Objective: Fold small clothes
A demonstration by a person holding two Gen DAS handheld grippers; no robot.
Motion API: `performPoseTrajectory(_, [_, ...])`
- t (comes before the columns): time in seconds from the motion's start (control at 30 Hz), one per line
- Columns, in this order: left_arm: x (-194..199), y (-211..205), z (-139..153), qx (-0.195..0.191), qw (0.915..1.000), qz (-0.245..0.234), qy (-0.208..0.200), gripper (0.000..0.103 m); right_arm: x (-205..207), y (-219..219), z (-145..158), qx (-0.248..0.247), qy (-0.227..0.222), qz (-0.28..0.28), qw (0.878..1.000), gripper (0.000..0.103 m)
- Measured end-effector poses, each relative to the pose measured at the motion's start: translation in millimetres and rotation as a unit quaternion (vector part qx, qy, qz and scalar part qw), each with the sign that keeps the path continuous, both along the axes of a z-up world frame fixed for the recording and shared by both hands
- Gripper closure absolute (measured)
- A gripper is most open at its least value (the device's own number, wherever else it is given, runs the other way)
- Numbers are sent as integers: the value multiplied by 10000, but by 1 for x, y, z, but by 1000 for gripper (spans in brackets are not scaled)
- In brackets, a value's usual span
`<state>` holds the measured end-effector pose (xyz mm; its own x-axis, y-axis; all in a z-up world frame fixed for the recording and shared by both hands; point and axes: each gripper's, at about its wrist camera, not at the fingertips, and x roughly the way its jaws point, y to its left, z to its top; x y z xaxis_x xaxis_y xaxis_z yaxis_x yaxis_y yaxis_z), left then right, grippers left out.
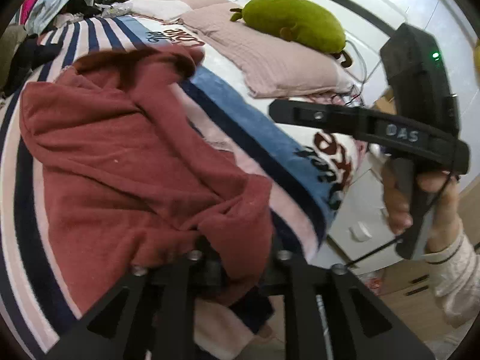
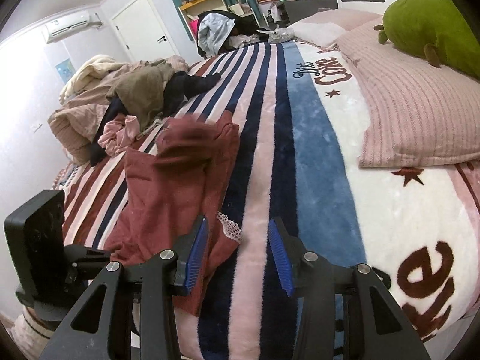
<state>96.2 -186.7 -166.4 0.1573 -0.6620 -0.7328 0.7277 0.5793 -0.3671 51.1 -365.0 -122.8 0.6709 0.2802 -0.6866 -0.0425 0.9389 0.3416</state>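
A striped blanket (image 2: 270, 138) covered the bed, its far left side heaped with a clothes pile (image 2: 126, 102). A pink pillow (image 2: 420, 120) lay at the far right with a green plush (image 2: 435, 27) on top of it.

The red garment (image 2: 180, 186) lay rumpled on the blanket, left of the blue stripe, with a lace-trimmed edge at its near right corner and its far part lifted and blurred. In the left wrist view the garment (image 1: 135, 156) filled the middle, and its near hem draped over the left gripper (image 1: 237, 270), whose fingertips were hidden under the cloth; whether they pinched it could not be told.

The right gripper (image 2: 238, 252) hung over the blanket with its blue pads (image 2: 196, 255) partly apart and nothing between them; the left pad sat over the garment's near edge. In the left view, a hand (image 1: 420, 198) in a pale sleeve held that gripper's handle at the right.
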Motion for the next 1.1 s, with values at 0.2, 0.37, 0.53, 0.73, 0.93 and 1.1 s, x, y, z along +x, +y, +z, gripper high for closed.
performPoseTrajectory(0.2, [-19, 17, 30, -501, 9983, -285, 96, 25, 5, 7, 10, -88, -19, 105, 9999, 62])
performPoseTrajectory(0.37, [-26, 58, 58, -697, 9975, 21, -55, 23, 10, 23, 23, -223, -140, 303, 9992, 55])
performPoseTrajectory(0.53, [-22, 113, 72, -438, 9940, 817, -581, 20, 17, 52, 32, -404, -248, 670, 9966, 55])
performPoseTrajectory(0.73, [-10, 168, 67, -222, 9833, 1677, -676, 20, 19, 108, 18, -617, -138, 1386, 9883, 56])
performPoseTrajectory(0.93, [-4, 183, 52, 44, 9729, 2178, -775, 18, 19, 120, -12, -916, 257, 1439, 9850, 85])
performPoseTrajectory(1.1, [4, 172, 42, 231, 9670, 2359, -934, 18, 20, 97, -21, -951, 519, 1135, 9876, 85])
